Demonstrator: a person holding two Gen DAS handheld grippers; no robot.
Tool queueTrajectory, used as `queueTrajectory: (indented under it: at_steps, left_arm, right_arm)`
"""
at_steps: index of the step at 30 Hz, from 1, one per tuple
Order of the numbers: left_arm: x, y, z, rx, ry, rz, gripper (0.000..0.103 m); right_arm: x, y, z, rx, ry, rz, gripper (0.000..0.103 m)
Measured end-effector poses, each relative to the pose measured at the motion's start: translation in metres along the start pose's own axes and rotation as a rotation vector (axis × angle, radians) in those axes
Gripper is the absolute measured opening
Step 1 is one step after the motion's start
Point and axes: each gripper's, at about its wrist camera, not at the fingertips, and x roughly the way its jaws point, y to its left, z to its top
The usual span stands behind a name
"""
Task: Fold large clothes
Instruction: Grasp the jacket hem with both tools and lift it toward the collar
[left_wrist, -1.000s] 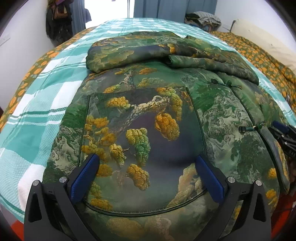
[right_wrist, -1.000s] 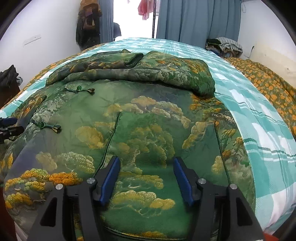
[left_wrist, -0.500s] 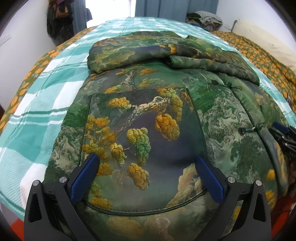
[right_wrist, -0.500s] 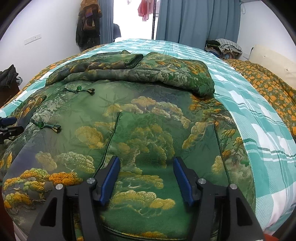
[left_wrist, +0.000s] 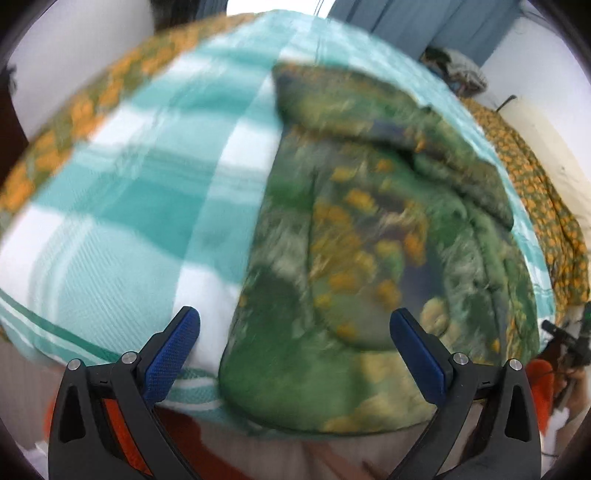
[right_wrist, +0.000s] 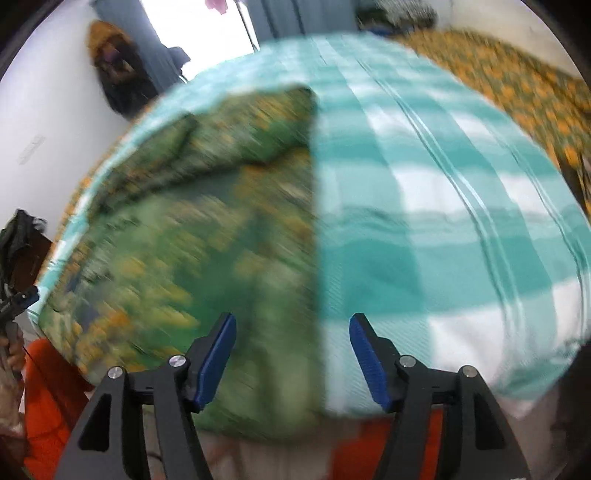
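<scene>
A large green jacket (left_wrist: 369, 240) with orange and yellow tree patterns lies flat on the bed, its sleeves folded across the far end. Both views are motion-blurred. My left gripper (left_wrist: 295, 339) is open and empty, hovering above the jacket's near left corner, which sits between its blue pads. The jacket also shows in the right wrist view (right_wrist: 207, 240). My right gripper (right_wrist: 291, 347) is open and empty above the jacket's near right edge, which runs between its pads.
The bed carries a teal and white checked sheet (left_wrist: 122, 221), also in the right wrist view (right_wrist: 443, 229). An orange-patterned quilt (left_wrist: 546, 206) lies along the right side. Blue curtains (left_wrist: 424, 26) and hanging clothes (right_wrist: 118, 74) stand at the far wall.
Both grippers have swung outward and back: the left view now looks at the jacket's left edge, the right view at its right edge. Both stay open and empty.
</scene>
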Motion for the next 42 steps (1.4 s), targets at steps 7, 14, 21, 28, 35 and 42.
queueTrajectory:
  at_steps: [7, 14, 21, 28, 35, 42]
  left_arm:
    - [0.026, -0.017, -0.010, 0.039, 0.083, -0.121, 0.102]
    - [0.015, -0.021, -0.007, 0.077, 0.145, -0.052, 0.031]
    - [-0.032, -0.035, -0.008, 0.076, 0.080, -0.139, 0.011]
    - [-0.069, -0.034, -0.052, 0.184, 0.142, -0.087, 0.011]
    - [-0.131, -0.009, -0.095, 0.143, 0.239, -0.155, 0.011]
    - [-0.157, -0.007, 0.036, 0.033, -0.071, -0.291, 0.010]
  right_arm:
    - [0.040, 0.002, -0.012, 0.028, 0.116, 0.212, 0.066]
    - [0.022, 0.051, -0.008, -0.091, 0.092, 0.253, 0.029]
    - [-0.018, 0.066, 0.012, -0.101, 0.053, 0.292, 0.017]
    - [-0.062, 0.067, -0.008, -0.115, 0.085, 0.350, 0.016]
    - [-0.098, 0.057, -0.063, -0.006, 0.221, 0.456, 0.014]
    - [-0.106, 0.052, 0.027, 0.078, 0.012, 0.557, 0.014]
